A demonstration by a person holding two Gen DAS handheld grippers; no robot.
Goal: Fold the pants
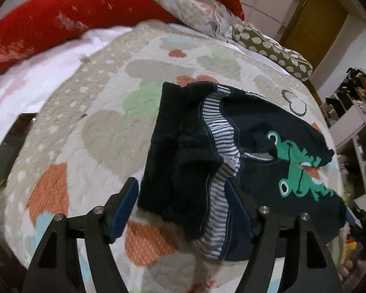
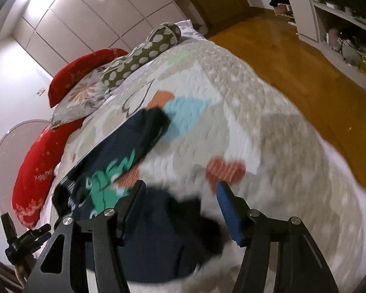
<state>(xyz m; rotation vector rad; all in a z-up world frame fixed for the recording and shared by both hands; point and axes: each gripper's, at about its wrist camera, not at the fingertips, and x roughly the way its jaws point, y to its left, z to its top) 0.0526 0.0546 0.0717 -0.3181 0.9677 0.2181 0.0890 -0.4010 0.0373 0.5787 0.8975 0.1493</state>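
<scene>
Both tongs, left (image 1: pixel 180 210) and right (image 2: pixel 180 210), agape over pants (image 1: pixel 244 151) near quilt (image 2: pixel 268 134) edge.

In the right wrist view the pants (image 2: pixel 144 232) are smeared by motion blur near the quilt's (image 2: pixel 268 134) front edge, their shape unreadable. In the left wrist view, the pants (image 1: pixel 256 161) cover one finger (image 1: pixel 236 200) of the left gripper (image 1: pixel 183 205).

Heart-print quilt (image 1: pixel 105 131) on bed; red pillows (image 1: pixel 61 14), dotted olive cushion (image 1: pixel 273 48), wood floor (image 2: pixel 305 68)
</scene>
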